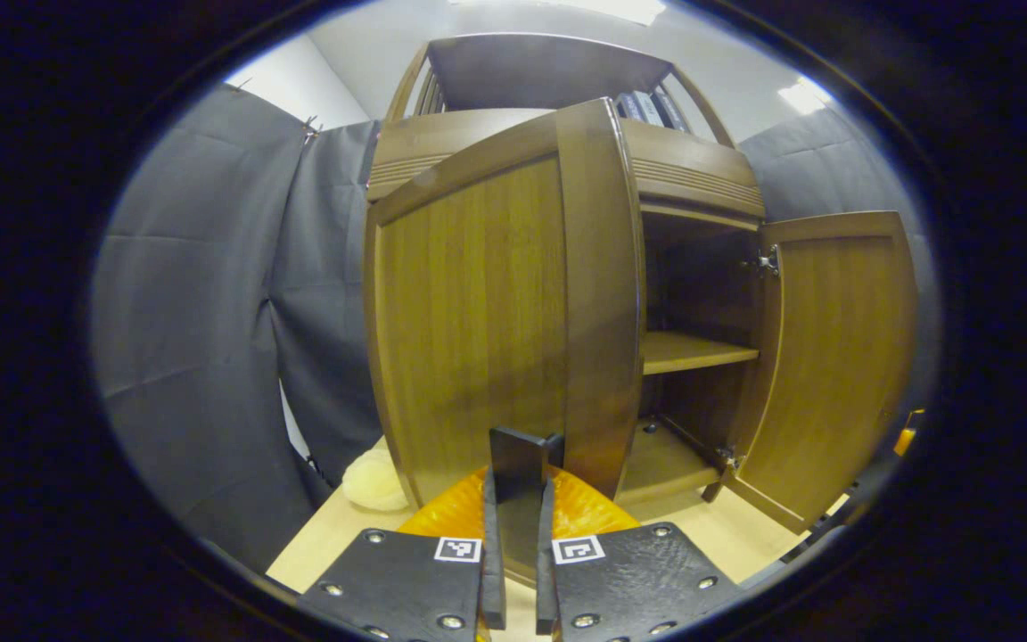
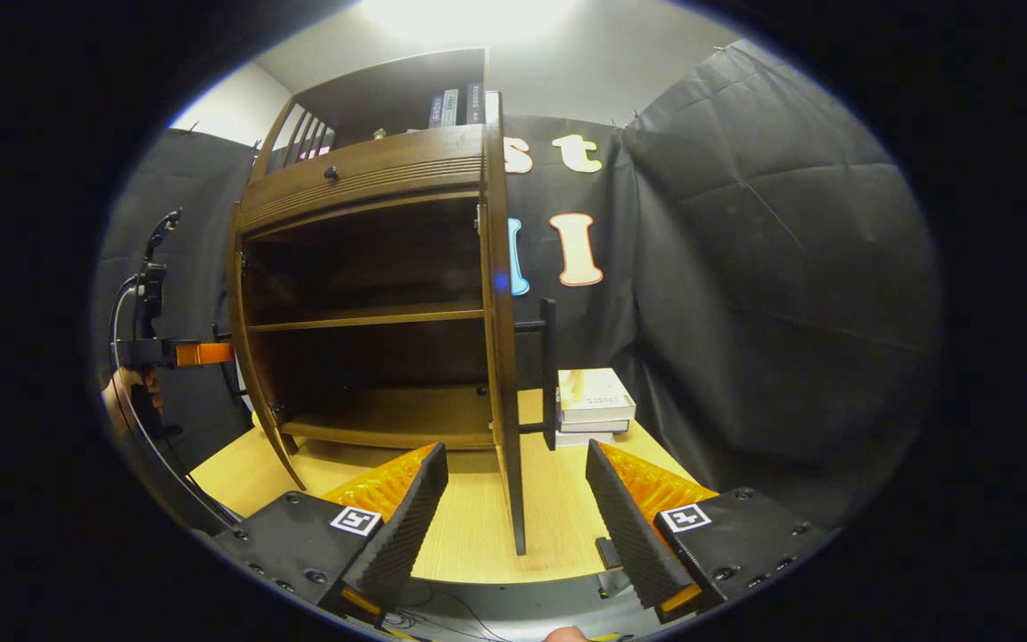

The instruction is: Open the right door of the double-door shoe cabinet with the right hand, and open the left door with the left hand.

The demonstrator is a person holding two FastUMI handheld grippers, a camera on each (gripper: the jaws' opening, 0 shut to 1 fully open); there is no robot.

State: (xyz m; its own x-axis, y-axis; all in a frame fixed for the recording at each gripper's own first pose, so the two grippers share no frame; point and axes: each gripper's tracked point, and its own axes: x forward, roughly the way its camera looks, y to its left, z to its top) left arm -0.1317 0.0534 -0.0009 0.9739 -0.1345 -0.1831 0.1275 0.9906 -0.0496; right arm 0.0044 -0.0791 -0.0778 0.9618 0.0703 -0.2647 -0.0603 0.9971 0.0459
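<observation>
Left claw: the left gripper [image 1: 518, 571] was closed tight on the dark handle [image 1: 518, 459] of the left door, with both fingers pressing it.
Right claw: the right gripper [image 2: 518, 513] was wide open and held nothing. The thin edge of the right door stood in the gap between its fingers, not touching them.
Left door: the left door [image 1: 469, 330] was swung out from the shoe cabinet [image 1: 696, 174], so you could see past its edge into the inside.
Right door: the right door [image 2: 497, 312] was swung far out, with its black handle [image 2: 548, 370] on the outer side.
Inside: the shelf [image 2: 371, 318] looked bare.
Nearby: some white boxes [image 2: 594, 406] sat on the table [image 2: 469, 517] beside the cabinet.
Done: the right door looked fully open.
Left to do: maybe pull the left door a bit wider, then let go.
</observation>
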